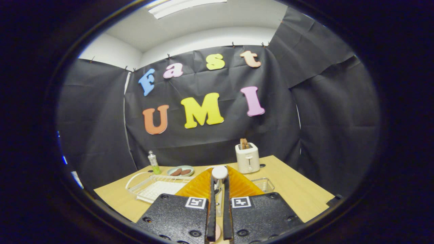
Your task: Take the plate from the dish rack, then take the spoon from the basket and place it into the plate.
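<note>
White spoon (219, 173) clamped upright between the gripper (219, 189) fingers, lifted above the table (298, 193). Wire basket (266, 184) at 2 o'clock of fingertips; dish rack (152, 188) at 10. Plate hard to identify; a pink sliver below. Placing seems to remain.

The hand-held two-finger gripper (219, 189) reaches forward and slightly downward over the table, its two black textured finger blocks side by side, each bearing a small square black-and-white marker near its inner front corner; ahead of the blocks the orange ribbed finger pads (200, 186) taper toward a shared tip; the jaws stand nearly together, only a narrow slot between their dark inner edges; in that slot sits a slim white spoon (219, 176), its rounded end poking up just past the tips and its shaft running back between the pads, both of which press on it.
</note>
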`<state>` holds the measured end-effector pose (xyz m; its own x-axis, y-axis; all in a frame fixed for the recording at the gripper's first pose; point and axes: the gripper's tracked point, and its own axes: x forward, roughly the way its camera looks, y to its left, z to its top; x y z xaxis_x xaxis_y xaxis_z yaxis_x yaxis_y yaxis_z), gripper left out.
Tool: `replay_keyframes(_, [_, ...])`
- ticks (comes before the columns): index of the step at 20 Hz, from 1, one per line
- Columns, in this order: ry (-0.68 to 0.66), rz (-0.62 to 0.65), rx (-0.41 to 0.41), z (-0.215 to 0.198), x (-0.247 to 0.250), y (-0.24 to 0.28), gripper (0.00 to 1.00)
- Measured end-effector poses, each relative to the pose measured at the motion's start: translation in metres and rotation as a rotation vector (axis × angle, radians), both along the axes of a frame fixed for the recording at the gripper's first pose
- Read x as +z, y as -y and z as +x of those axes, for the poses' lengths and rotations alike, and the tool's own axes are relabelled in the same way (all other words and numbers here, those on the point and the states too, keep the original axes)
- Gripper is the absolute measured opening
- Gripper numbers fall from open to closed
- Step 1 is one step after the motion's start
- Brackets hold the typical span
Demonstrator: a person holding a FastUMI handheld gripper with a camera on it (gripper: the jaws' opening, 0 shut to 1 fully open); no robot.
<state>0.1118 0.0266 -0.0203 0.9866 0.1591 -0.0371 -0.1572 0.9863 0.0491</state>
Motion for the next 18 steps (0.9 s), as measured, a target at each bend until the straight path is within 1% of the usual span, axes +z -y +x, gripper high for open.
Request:
replay_keyframes(4, [-0.051,-0.064,0.054,-0.024,-0.041,-0.047,0.14])
replay_keyframes(6, [-0.078,-0.077,0.087,-0.029,-0.066,-0.069,0.14])
replay_keyframes(10, [-0.204,-0.074,0.145,-0.034,-0.119,-0.102,0.14])
replay_keyframes(12, [-0.255,-0.076,0.176,-0.035,-0.136,-0.117,0.14])
replay_keyframes(15, [-0.303,-0.093,0.188,-0.033,-0.149,-0.123,0.14])
replay_keyframes(18, [-0.336,-0.07,0.181,-0.029,-0.155,-0.117,0.14])
